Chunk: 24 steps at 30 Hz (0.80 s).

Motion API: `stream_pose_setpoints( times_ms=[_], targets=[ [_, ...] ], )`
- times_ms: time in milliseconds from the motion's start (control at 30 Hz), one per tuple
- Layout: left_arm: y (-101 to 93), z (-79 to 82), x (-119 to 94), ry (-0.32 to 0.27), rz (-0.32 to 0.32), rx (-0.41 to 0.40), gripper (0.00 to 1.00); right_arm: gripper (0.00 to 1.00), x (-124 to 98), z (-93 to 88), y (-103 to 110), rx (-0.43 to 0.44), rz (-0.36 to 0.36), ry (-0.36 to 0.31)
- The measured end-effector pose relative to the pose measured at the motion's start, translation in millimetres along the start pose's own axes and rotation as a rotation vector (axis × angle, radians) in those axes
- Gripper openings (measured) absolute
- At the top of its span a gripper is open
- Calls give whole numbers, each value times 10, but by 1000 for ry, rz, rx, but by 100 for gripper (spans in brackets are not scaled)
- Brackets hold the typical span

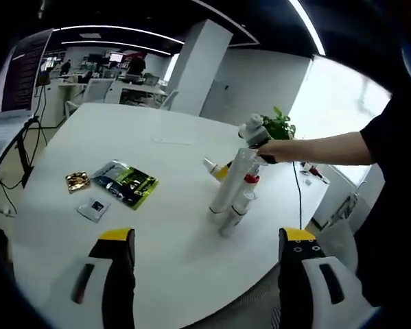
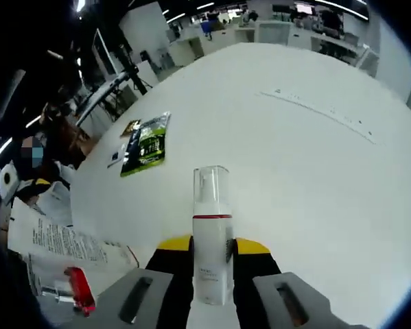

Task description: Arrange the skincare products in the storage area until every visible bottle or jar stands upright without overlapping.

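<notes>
Item one: my right gripper (image 2: 212,264), black jaws with yellow tips, closed against the sides of a tall white pump bottle with a clear cap and a red band (image 2: 211,233). I hold it upright above the round white table (image 2: 315,171); I cannot tell whether its base touches the tabletop.

Item two: my left gripper (image 1: 208,264), jaws spread wide apart with nothing between them, hovering over the near edge of the table.

Item three, from the left gripper view: the same tall white bottle (image 1: 231,181) stands near the table's right edge, leaning in that view, the right gripper at its top end. A shorter white bottle with a red collar (image 1: 241,204) is just beside it. A small white bottle with a yellow part (image 1: 215,169) sits behind them.

Item four: a green and black foil packet (image 1: 126,183), a gold sachet (image 1: 77,181) and a small pale sachet (image 1: 93,208), grouped toward the table's left side, well apart from the bottles.

Item five: a green potted plant (image 1: 279,125) beyond the far right edge.
</notes>
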State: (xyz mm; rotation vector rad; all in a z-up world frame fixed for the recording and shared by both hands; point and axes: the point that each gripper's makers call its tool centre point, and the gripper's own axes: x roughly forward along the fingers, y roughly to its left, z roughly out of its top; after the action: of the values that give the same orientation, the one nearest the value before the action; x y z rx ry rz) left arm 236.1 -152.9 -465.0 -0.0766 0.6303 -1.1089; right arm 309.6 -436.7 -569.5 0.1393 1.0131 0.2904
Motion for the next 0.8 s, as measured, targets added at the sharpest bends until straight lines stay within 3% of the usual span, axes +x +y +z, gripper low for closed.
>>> stream_pose_setpoints(
  times_ms=[433,633,800],
  targets=[
    [-267,200,-39,-13,-44,60,79,11,-803,180,30,14,-46,-325],
    [-380,264,-66,-19,-61,87,79,11,-1138,175,9,36,-55,-409],
    [-465,342,-88,-31,-86,97,79,11,-1470,179,223,50,-57,-507]
  ],
)
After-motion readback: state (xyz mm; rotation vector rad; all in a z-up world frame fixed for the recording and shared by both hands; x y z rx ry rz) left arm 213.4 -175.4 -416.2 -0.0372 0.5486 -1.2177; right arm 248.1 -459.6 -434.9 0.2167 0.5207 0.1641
